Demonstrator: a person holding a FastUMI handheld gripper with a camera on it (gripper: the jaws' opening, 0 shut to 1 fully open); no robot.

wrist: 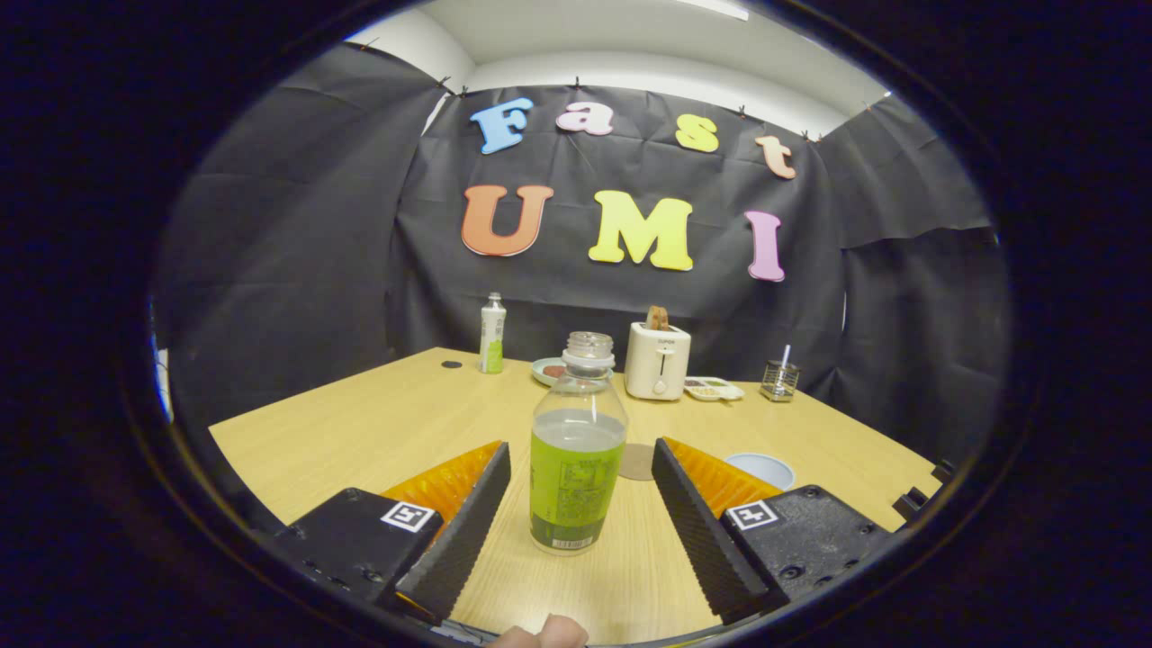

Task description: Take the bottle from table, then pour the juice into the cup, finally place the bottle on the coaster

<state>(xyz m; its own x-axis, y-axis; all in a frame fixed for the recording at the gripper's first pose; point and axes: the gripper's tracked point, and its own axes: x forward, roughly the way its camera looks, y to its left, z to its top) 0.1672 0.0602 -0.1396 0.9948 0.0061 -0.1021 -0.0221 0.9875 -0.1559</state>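
Standing uncapped between released jaws, a clear plastic bottle (577, 450) held green juice.
Ribbed fingers (463, 531) flanked it untouched on the woodgrain worktop (378, 432); round coaster (638, 462) beyond.

A light wooden table (378, 423) is enclosed by black cloth walls (297, 243), pinned along the top. Above the cloth, a white wall (630, 76) and ceiling (576, 31) are seen. Along the table's far edge a toaster (658, 361), a second bottle (492, 334), small dishes (714, 389) and a glass jar (778, 380) are set.

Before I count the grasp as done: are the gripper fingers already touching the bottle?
Apart. The gripper view shows bare table on both sides between the bottle and the open gripper.
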